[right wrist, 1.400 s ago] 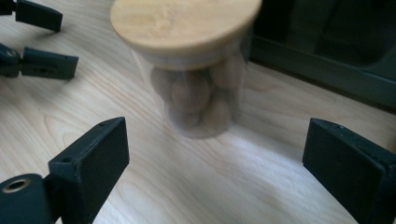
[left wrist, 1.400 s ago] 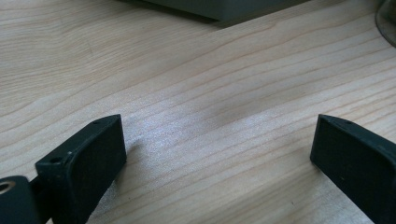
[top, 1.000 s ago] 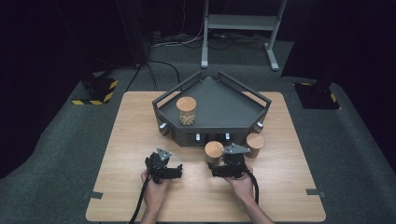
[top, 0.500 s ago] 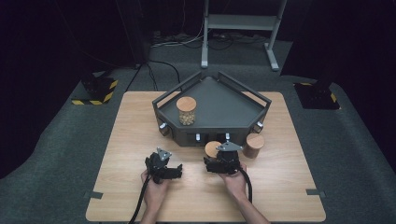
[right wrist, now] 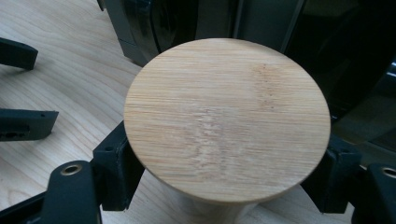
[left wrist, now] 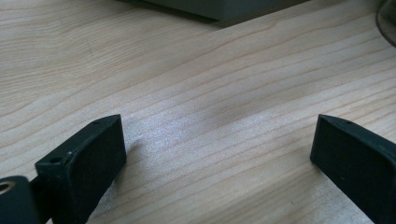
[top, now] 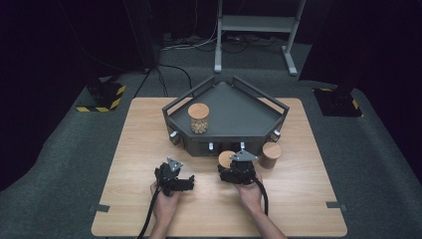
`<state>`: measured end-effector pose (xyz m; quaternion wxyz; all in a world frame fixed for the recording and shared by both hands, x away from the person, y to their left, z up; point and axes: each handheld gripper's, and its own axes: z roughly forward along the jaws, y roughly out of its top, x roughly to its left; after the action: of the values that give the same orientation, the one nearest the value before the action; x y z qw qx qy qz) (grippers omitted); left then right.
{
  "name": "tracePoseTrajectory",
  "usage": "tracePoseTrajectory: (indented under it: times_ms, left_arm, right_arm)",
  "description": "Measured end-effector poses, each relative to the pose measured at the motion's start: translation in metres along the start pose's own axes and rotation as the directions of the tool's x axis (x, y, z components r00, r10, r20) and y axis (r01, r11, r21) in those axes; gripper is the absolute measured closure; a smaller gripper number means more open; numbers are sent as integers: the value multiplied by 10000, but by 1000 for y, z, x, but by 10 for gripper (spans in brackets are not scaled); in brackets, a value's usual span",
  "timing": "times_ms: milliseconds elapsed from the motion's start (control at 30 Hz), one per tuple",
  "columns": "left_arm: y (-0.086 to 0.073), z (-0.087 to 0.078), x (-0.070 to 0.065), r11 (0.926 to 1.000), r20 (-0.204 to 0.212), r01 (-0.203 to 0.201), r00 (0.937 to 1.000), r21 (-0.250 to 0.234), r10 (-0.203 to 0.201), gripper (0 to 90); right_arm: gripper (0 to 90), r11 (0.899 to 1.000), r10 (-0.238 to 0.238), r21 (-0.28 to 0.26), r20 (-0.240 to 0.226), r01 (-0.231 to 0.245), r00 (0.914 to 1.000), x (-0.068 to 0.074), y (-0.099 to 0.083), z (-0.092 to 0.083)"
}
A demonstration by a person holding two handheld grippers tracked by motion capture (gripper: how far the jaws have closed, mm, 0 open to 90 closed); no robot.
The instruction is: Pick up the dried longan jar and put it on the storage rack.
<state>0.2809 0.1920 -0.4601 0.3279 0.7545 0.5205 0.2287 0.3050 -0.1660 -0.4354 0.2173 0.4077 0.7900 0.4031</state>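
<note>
Jar with the round wooden lid (top: 226, 159) stands on the wooden table (top: 134, 149), just in front of the dark tray's (top: 239, 112) front wall; we take that tray as our landmark. Our right gripper (top: 237, 168) sits on the near side of this jar, and its jaws have just been closing. In the right gripper view the lid (right wrist: 226, 119) spreads wide above both black pads, which press the jar's body from either side below the lid, so we read it as clamped on the jar. Our left gripper (top: 175, 179) rests low over the table, in front of the tray's left end and well apart from the jar; in the left gripper view its jaws stand wide with bare wood between them. A second lidded jar (top: 271, 155) stands just beside the tray's front right corner. A third jar (top: 198, 118), with pale contents, stands upright inside the tray, toward its left side.
</note>
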Motion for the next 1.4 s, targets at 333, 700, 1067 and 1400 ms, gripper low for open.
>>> tracePoseTrajectory:
  times_ms: [333,700,1067,1400]
  left_arm:
    - [0,0,0,10000,0,-5,10000,3,5,33]
    - [0,0,0,10000,1,-4,10000,4,4,32]
    - [0,0,0,10000,5,2,10000,-1,-2,33]
    - [0,0,0,10000,6,4,10000,-4,-4,33]
  right_arm:
    - [252,10000,10,-97,-328,-14,9995,-8,2,-8]
    - [252,9991,-361,-241,-777,343,9963,-19,15,-24]
    - [252,9962,-795,-458,-1375,739,9873,-29,30,-44]
    - [252,9953,-793,-668,-1585,694,9842,-36,51,-58]
